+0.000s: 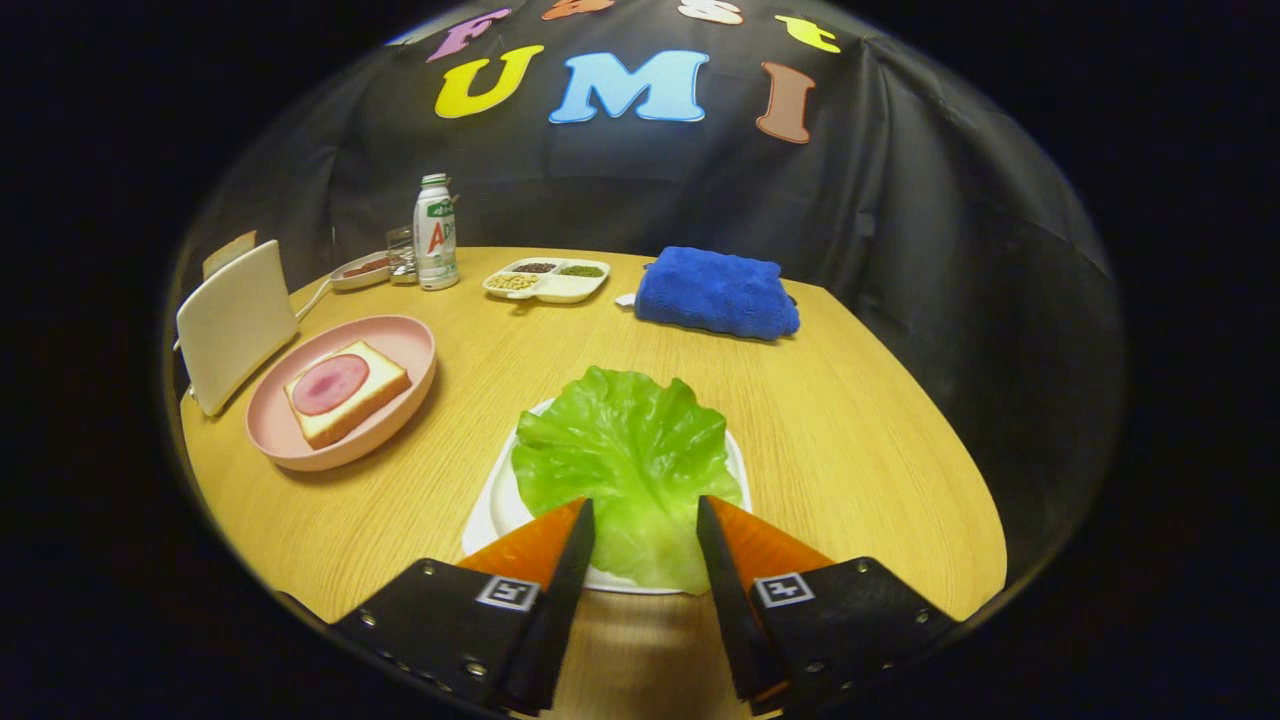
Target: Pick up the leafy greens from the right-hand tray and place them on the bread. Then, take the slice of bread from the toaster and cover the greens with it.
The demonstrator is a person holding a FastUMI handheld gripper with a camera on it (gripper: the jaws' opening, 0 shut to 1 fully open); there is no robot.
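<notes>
Gripper view, wooden table (860,420) inside the booth, black cloth wall behind. Far left: white toaster (235,325) standing at the table's edge, a slice of bread (228,252) poking out of its top. Just beside the toaster, toward the centre: pink plate (405,345) holding one bread slice (350,395) lying flat, with a round pink slice of ham (329,384) on top of it. Behind the plate, near the wall: a small dish (358,270) with dark reddish contents, a small glass jar (401,255) and a white bottle with a green cap (436,232), jar and bottle close together. Next along the back: white divided tray (570,290), three compartments with beans or grains, the fourth bare. Centre foreground: leafy greens (625,450), one broad lettuce-like leaf lying flat on a white tray (490,515), overhanging the tray's far rim. Gripper (645,515): fingers spread apart, tips over the near part of the leaf, one on each side of its pale stem; leaf between them, not pinched; contact with the leaf cannot be judged. Right rear: folded blue towel (718,292), well apart from the greens.
</notes>
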